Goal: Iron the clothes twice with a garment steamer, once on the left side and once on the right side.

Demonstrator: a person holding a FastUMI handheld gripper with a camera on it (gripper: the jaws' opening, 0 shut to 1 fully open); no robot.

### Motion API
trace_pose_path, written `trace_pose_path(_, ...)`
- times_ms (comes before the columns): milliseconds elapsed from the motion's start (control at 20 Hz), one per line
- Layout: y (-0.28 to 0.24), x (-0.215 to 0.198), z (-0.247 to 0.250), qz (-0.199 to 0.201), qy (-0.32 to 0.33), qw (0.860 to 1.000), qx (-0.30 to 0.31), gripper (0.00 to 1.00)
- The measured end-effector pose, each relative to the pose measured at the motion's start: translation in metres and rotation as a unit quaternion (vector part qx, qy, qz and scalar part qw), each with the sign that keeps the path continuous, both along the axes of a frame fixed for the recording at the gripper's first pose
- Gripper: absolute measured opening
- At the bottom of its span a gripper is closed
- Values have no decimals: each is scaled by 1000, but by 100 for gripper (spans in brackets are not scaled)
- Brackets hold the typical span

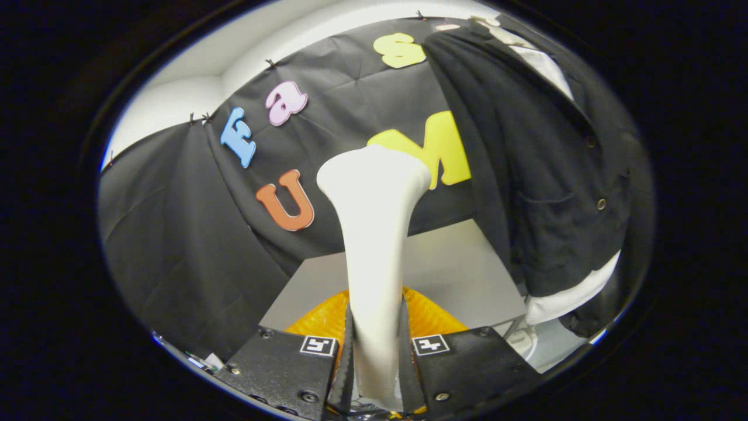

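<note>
Cream-white garment steamer (374, 234) between black fingers (349, 362) — black jacket (526, 175), white hem — ribbed orange base (318, 321)

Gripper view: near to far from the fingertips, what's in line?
Gripper fingers clamped on the white steamer handle → orange base just past the fingers → white steamer head → black booth cloth. Dark jacket hangs off to the side.

Black gripper (377, 351), two flat matte plates, silver screws at the corners, square black-and-white marker on each, dark serrated jaws, orange ribbed part behind.
</note>
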State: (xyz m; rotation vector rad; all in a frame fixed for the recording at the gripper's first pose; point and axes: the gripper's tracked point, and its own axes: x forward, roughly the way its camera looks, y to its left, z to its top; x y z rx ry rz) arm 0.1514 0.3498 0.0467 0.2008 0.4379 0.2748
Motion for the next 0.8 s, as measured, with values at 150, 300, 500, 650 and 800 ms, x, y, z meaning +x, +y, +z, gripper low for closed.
trace_pose_path(150, -31, -25, 19, -14, -26, 1000, 0, 35)
trace_pose_path(300, -68, -39, 34, -30, -46, 998, -6, 35)
trace_pose_path(500, -119, -42, 70, -55, -80, 995, -3, 35)
trace_pose_path(650, -154, -28, 100, -69, -112, 991, -3, 35)
trace_pose_path(800, -181, -11, 123, -61, -122, 991, -1, 35)
